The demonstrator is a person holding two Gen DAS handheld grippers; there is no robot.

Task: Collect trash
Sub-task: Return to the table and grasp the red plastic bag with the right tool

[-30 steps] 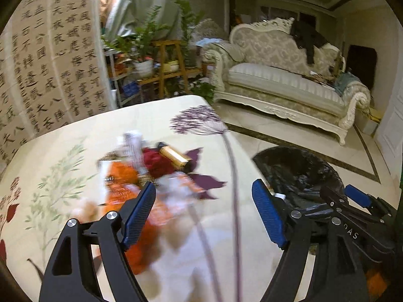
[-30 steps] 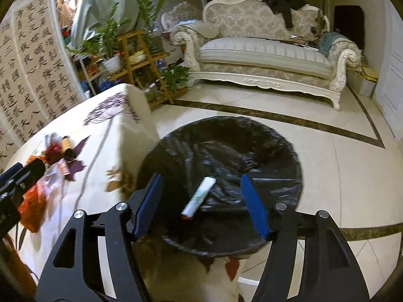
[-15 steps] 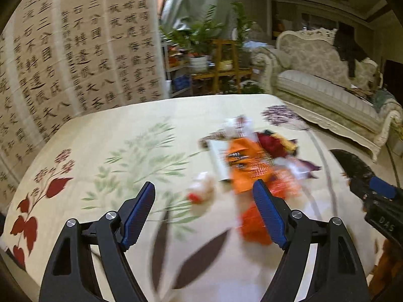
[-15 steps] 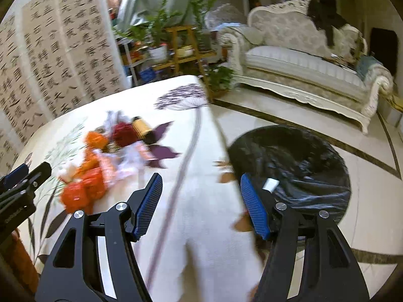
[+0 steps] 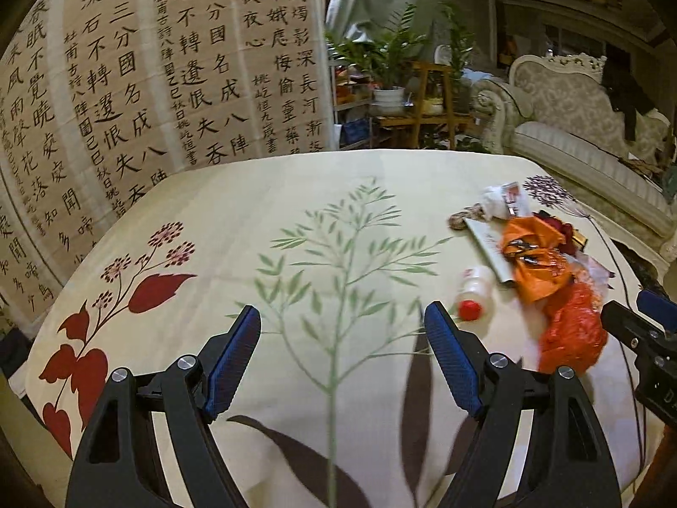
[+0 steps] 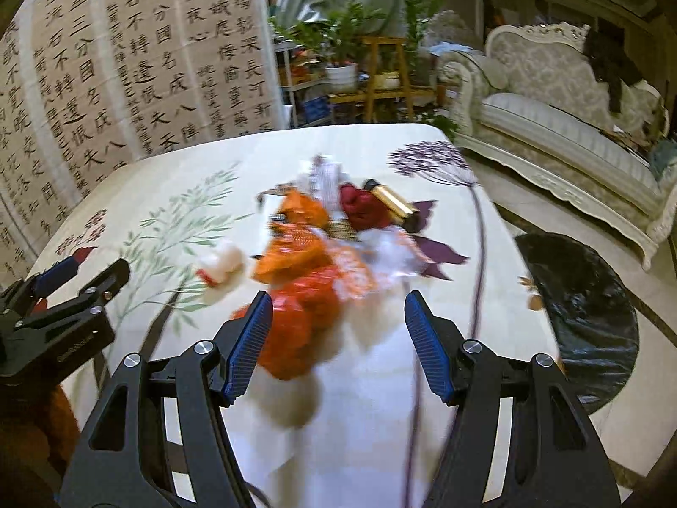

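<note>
A heap of trash lies on the floral tablecloth (image 5: pixel 296 220): orange wrappers (image 5: pixel 537 258) (image 6: pixel 304 254), a red-orange plastic bag (image 5: pixel 571 334) (image 6: pixel 296 321), a small white bottle with a red cap (image 5: pixel 476 292) (image 6: pixel 220 264), a dark red crumpled piece (image 6: pixel 361 207), a gold tube (image 6: pixel 391 201) and white paper (image 5: pixel 503 203). My left gripper (image 5: pixel 342 360) hovers open over bare cloth, left of the bottle. My right gripper (image 6: pixel 334 338) hangs open just above the near end of the heap, nothing between its pads. A bin lined with a black bag (image 6: pixel 584 313) stands on the floor right of the table.
A calligraphy screen (image 5: pixel 148 76) stands behind the table's left side. Potted plants on wooden shelves (image 5: pixel 406 97) and an ornate pale sofa (image 6: pixel 562 122) lie beyond. Tiled floor (image 6: pixel 529 207) runs between table and sofa.
Both grippers swung left, away from the black-lined bin and across the table. The left one passed the heap onto bare cloth; the right one now faces the heap. Neither took hold of anything.
</note>
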